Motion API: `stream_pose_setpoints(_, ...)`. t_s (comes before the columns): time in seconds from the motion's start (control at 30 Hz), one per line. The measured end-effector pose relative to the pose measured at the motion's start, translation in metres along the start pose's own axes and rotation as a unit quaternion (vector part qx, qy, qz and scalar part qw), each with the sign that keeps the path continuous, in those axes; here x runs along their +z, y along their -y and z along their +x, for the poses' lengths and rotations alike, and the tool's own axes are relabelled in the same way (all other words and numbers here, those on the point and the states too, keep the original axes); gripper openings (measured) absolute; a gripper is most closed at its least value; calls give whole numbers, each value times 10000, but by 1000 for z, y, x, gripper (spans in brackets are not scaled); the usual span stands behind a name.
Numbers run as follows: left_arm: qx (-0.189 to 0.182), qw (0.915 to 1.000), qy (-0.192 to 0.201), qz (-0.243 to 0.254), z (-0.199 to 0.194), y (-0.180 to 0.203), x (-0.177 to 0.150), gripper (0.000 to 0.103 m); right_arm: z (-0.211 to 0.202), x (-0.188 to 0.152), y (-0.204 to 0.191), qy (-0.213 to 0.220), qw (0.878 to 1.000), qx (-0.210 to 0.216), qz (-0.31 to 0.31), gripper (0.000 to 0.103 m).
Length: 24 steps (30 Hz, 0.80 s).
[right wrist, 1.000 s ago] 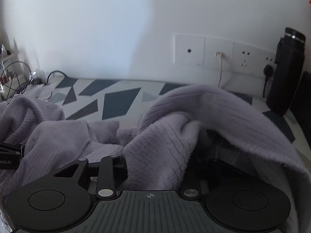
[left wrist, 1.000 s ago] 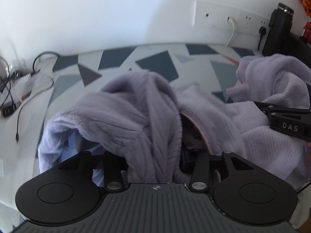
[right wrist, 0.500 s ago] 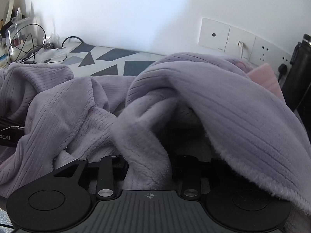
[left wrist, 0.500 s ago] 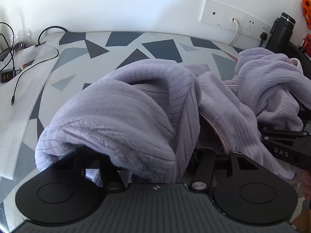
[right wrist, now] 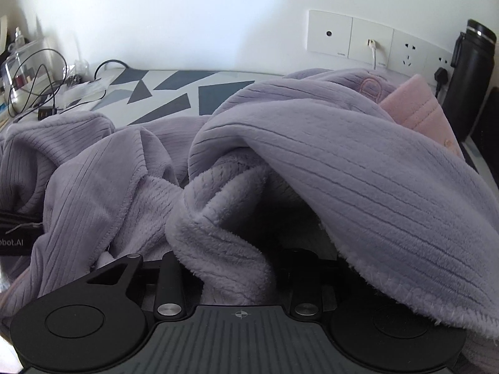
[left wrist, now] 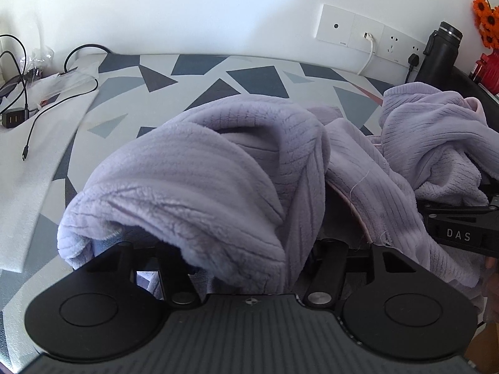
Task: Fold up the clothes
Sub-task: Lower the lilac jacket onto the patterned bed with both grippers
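1. 1 white sheet [left wrist: 31, 155] lies on the table left of the sweater, with a tangle of black cables [left wrist: 46, 106] on it; I cannot count them.
2. 1 table [left wrist: 249, 74] with a grey and blue triangle pattern shows bare behind the sweater.
3. 1 purple ribbed fleece sweater [left wrist: 218, 168] lies heaped on the table and is draped over both grippers.
4. 1 row of 4 wall socket plates [left wrist: 368, 34] sits behind the sweater, with 1 white plug and 1 black plug in it.
5. 1 pink piece of cloth [right wrist: 418, 109] shows at the sweater's far right edge, touching it.
6. 1 black bottle [left wrist: 439, 53] stands upright behind and right of the sweater, with 1 bunch of orange flowers [left wrist: 486, 15] further right.
7. The left gripper [left wrist: 246, 258] points down at the sweater's left part. A thick fold covers its fingertips, so I cannot tell whether it has hold of the cloth.
8. The right gripper [right wrist: 237, 268] points down at the sweater's right part. Its jaws are partly closed and pinch a gathered bunch of the sweater, with a wide flap hanging over its right finger.
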<state>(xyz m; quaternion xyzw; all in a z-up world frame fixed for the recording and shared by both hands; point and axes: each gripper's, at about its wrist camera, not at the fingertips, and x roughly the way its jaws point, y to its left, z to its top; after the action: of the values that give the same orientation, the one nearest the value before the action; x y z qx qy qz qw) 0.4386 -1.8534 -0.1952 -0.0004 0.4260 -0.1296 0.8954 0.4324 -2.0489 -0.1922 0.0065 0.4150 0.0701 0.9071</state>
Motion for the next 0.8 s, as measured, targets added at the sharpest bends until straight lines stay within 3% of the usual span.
stream_pose_setpoints(0.5, -211, 9996, 28, 180, 11, -32, 20, 60, 4, 3, -8, -91, 9988, -54, 488, 32)
stream_pose_setpoints(0.8, -154, 9996, -21, 229, 20, -61, 33, 60, 33, 26, -23, -162, 9977, -9, 653, 33)
